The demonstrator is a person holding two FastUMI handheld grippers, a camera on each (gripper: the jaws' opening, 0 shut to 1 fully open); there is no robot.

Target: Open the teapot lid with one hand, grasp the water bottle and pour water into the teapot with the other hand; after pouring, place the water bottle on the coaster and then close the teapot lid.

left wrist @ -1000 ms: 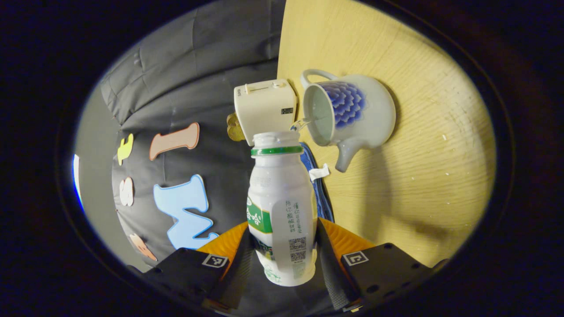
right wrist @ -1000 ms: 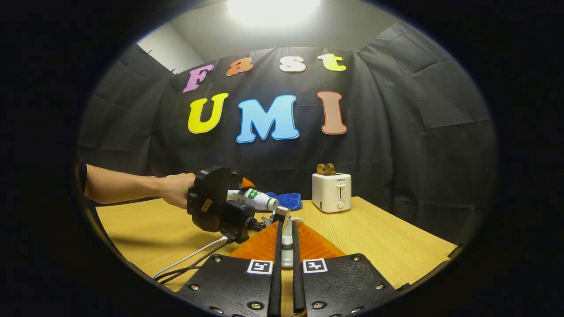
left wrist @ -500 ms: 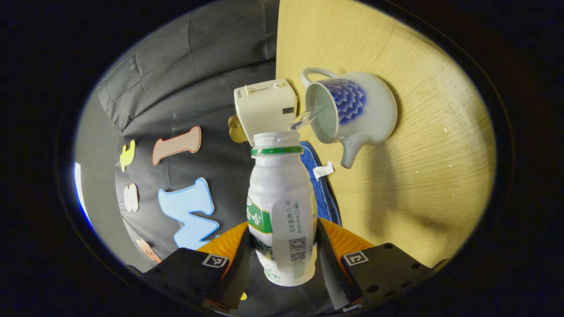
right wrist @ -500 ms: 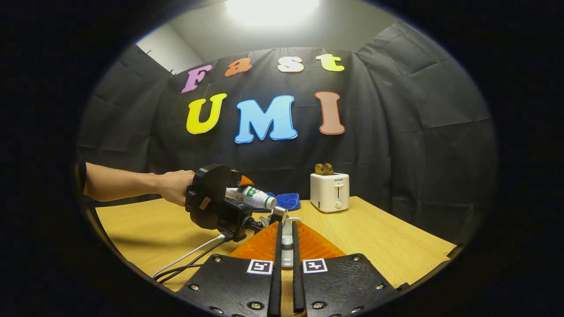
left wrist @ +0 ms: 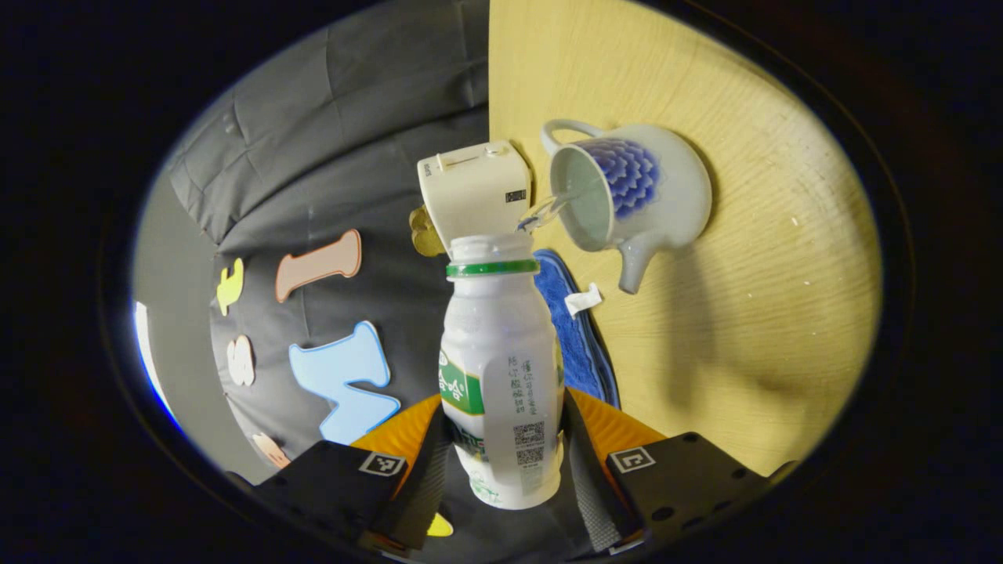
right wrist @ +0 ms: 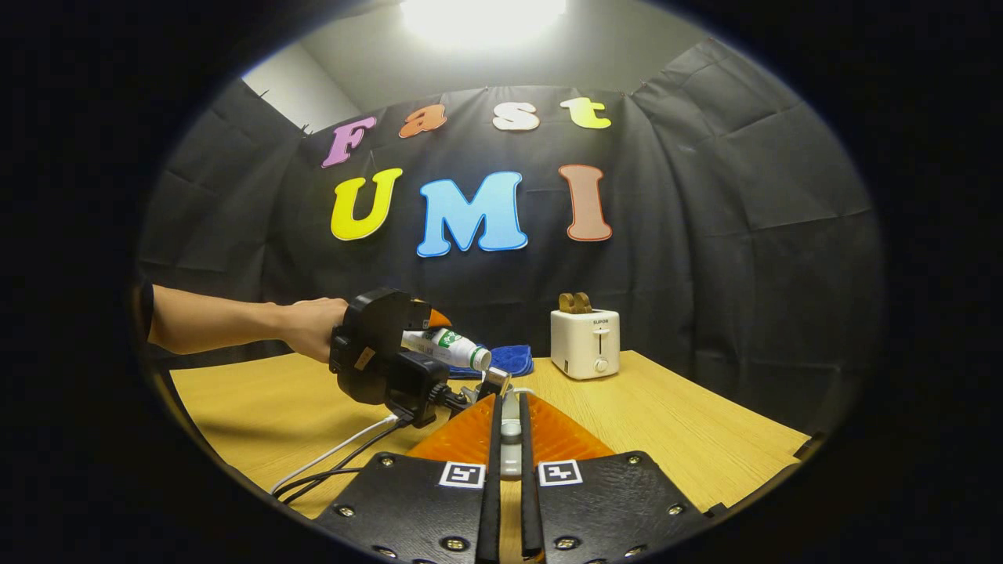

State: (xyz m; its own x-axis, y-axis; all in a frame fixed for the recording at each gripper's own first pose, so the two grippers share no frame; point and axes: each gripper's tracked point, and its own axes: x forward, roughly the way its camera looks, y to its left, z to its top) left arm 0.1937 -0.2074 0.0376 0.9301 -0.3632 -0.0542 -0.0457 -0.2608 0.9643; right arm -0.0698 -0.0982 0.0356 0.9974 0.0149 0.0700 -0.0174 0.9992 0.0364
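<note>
Item: water bottle point(left wrist: 501, 368), uncapped, clamped at its lower body between both fingers of your left gripper point(left wrist: 501, 470). Long axis ran straight out along the fingers, mouth foremost. In the right gripper view the water bottle point(right wrist: 447, 348) lay near level, mouth tipped slightly down, your hand point(right wrist: 309, 345) behind the left gripper point(right wrist: 380, 364).

Item: teapot point(left wrist: 635, 192), lid off, standing on the wooden table point(left wrist: 744, 313). Its open mouth lay just ahead of the bottle's neck and a little to one side; a thin stream of water point(left wrist: 548, 210) bridged the two. That mouth-to-opening alignment was what your next move depended on.

Item: teapot lid point(right wrist: 510, 442), held in your right gripper point(right wrist: 508, 470), jaws closed on its small pale knob, nearly together, raised near the pour.

Item: blue cloth point(left wrist: 568, 329) and toaster point(left wrist: 474, 192), beyond the bottle; coaster not identified with certainty.

Judgement: pouring in progress; righting the bottle would come next, by the left hand.
</note>
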